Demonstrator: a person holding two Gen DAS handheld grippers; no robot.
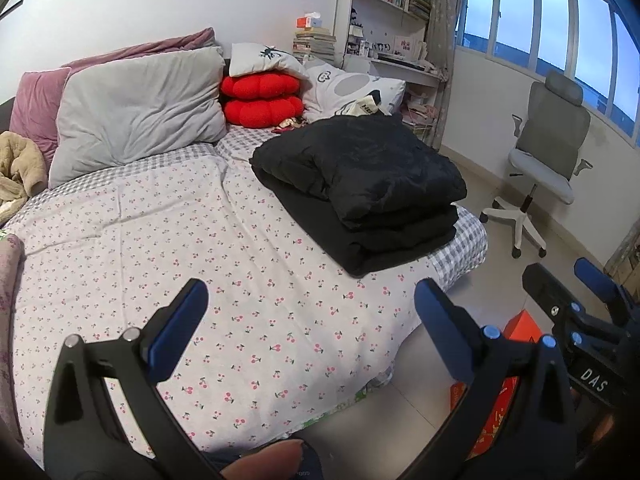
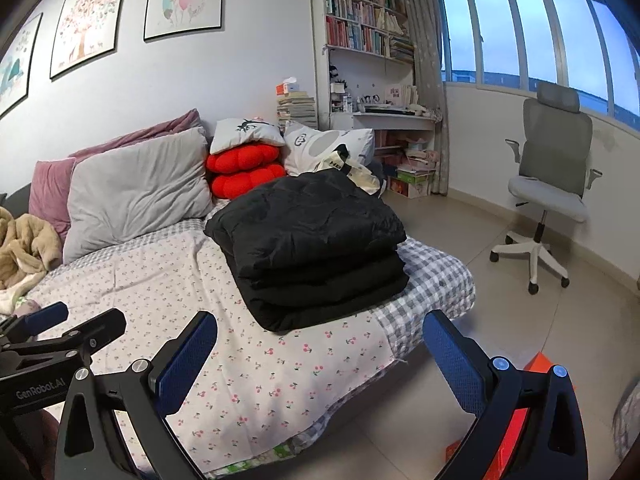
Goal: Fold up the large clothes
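A large black padded garment (image 1: 360, 184) lies folded in a thick stack on the bed's right side, near the checked edge; it also shows in the right wrist view (image 2: 312, 240). My left gripper (image 1: 312, 308) is open and empty, held above the cherry-print sheet (image 1: 180, 248), well short of the stack. My right gripper (image 2: 320, 344) is open and empty, over the bed's front corner, short of the stack. The right gripper shows at the right edge of the left wrist view (image 1: 572, 284); the left gripper shows at the left of the right wrist view (image 2: 84, 320).
Grey pillow (image 1: 136, 112), purple pillows, red cushions (image 1: 262, 98) and white pillows line the headboard. A beige blanket (image 2: 24, 248) lies at the left. A grey office chair (image 2: 548, 192) stands on the tiled floor by the windows. An orange box (image 1: 504, 412) sits on the floor beside the bed.
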